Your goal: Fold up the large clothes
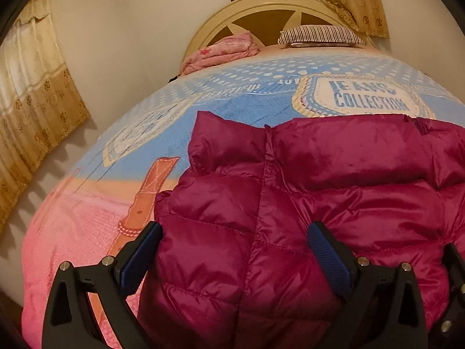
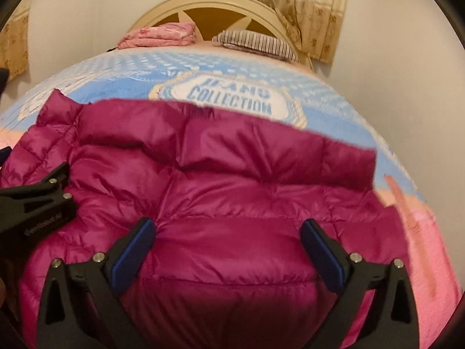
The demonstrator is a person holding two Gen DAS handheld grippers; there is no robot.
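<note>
My left gripper (image 1: 234, 241): jaws spread wide, nothing between the blue pads; it hangs over the left front panel of the jacket, its left finger (image 1: 139, 258) out past the jacket's edge above the bedspread.
My right gripper (image 2: 228, 241): jaws also wide apart, holding nothing; both fingers sit above the quilted middle of the jacket. My left gripper shows in this view at the left edge, close beside it.
Puffer jacket (image 1: 305, 192): magenta, shiny, quilted in horizontal channels; it lies flat on the bed with its collar toward the headboard and a closed front seam running down it in the left view.
Bedspread (image 1: 87, 218): blue with white dots at the far end, pink nearer me, printed with a "JEANS COLLECTION" badge (image 2: 232, 96) just beyond the collar and a brown belt design.
Far end of bed: a folded pink floral cloth (image 1: 223, 51) and a striped pillow (image 1: 319, 35) against a cream arched headboard (image 1: 261, 5).
Walls: patterned beige curtains (image 1: 35, 93) on both sides.
</note>
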